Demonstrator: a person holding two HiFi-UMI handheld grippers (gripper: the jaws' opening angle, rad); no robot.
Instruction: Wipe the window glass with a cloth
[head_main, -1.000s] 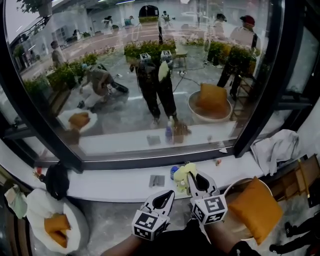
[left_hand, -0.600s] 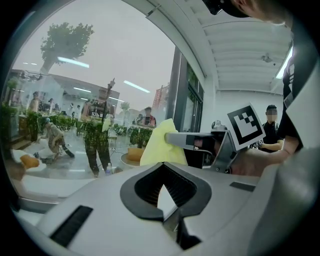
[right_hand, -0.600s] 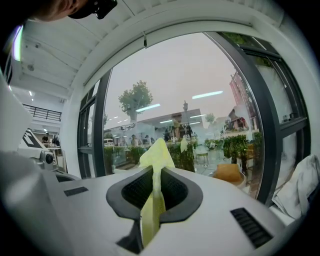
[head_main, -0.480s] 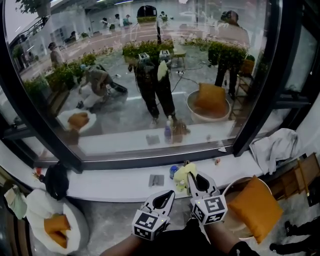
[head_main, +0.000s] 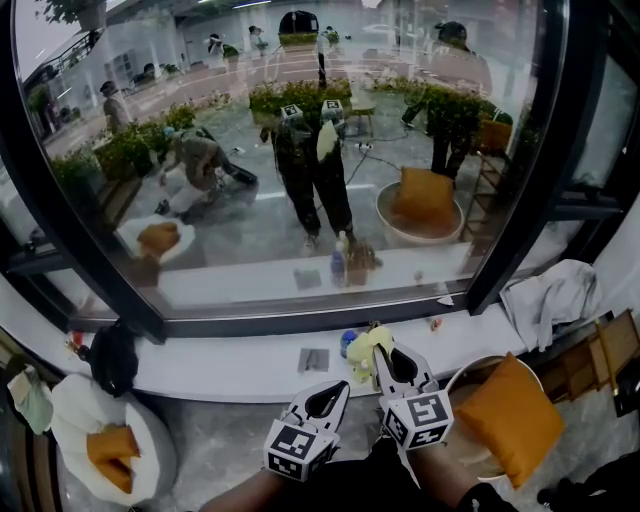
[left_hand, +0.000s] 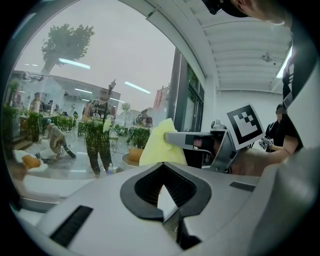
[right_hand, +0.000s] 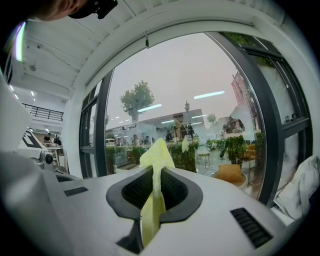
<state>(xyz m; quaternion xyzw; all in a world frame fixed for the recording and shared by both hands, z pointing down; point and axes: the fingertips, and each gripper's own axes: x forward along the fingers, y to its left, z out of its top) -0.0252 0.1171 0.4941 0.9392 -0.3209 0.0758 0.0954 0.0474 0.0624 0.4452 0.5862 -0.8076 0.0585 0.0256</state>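
Right gripper (right_hand: 153, 172) clamped on yellow cloth (right_hand: 156, 152). Cloth is pinched between the jaws, and a crumpled, creased, pale yellow peak pokes past the tips. Held low before window glass (head_main: 250, 150), at white sill (head_main: 230, 370) level. Left gripper (head_main: 343, 388) closed, empty, just beside.
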